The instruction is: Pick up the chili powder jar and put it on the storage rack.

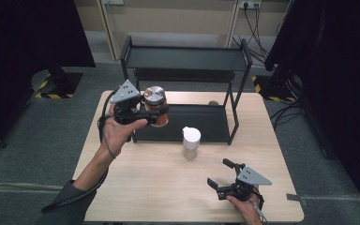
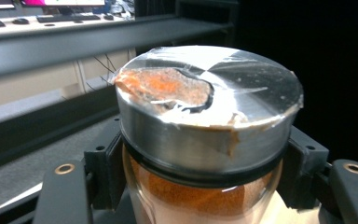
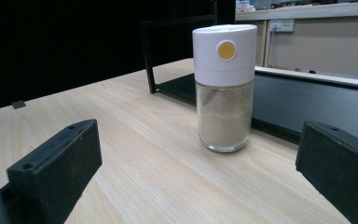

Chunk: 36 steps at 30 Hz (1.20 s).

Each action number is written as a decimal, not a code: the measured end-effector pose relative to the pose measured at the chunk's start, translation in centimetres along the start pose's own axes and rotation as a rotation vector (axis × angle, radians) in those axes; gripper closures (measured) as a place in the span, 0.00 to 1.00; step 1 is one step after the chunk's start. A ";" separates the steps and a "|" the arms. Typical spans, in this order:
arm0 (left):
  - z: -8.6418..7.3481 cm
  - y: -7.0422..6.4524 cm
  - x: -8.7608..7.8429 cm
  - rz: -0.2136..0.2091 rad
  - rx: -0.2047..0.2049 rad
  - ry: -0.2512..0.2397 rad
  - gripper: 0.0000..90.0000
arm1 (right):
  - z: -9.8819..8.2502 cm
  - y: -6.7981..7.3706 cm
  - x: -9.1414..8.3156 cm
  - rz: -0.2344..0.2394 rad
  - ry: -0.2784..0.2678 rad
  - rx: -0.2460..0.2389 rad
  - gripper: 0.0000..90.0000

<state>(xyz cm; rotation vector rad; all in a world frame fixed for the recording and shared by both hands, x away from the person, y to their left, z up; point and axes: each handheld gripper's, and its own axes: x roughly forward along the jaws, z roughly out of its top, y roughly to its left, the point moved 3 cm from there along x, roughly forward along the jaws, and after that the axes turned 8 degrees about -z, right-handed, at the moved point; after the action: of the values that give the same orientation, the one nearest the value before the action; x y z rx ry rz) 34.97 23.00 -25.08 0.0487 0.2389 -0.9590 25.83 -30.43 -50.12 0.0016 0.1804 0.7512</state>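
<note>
Two grippers are over the table (image 1: 136, 187). Left gripper (image 1: 155, 114) is clamped on a spice jar (image 1: 155, 104) with metal lid, above the black rack's (image 1: 187, 61) lower shelf. Right gripper (image 1: 220, 174), jaws apart, is near the white-capped shaker (image 1: 191, 142) in front of this rack.

No text, label, brand or number can be read anywhere; the one plain mark is a round yellow dot without lettering on the white cap of the shaker jar (image 3: 223, 88), toward twelve o'clock from the right gripper
</note>
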 end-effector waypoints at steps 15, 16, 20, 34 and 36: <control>5.3 1.3 1.6 0.063 -0.014 0.002 0.34 | 0.0 0.1 0.1 0.009 0.002 -0.004 0.00; 5.6 1.3 1.8 0.067 -0.015 0.005 0.34 | 0.0 0.1 0.1 0.010 0.003 -0.004 0.01; 7.0 1.8 2.5 0.090 -0.019 0.009 0.34 | 0.0 0.1 0.2 0.013 0.006 -0.002 0.01; 10.4 3.0 4.1 0.209 -0.044 0.009 0.34 | 0.0 0.1 0.2 0.021 0.005 -0.003 0.01; 10.6 3.4 4.3 0.217 -0.047 0.005 0.34 | 0.0 0.2 0.2 0.022 0.005 -0.003 0.01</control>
<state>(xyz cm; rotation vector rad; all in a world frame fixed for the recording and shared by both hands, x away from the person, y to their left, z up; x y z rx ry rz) 42.01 19.88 -15.96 0.0330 0.2558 -0.7376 25.87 -30.16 -50.13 -0.0017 0.1846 0.7734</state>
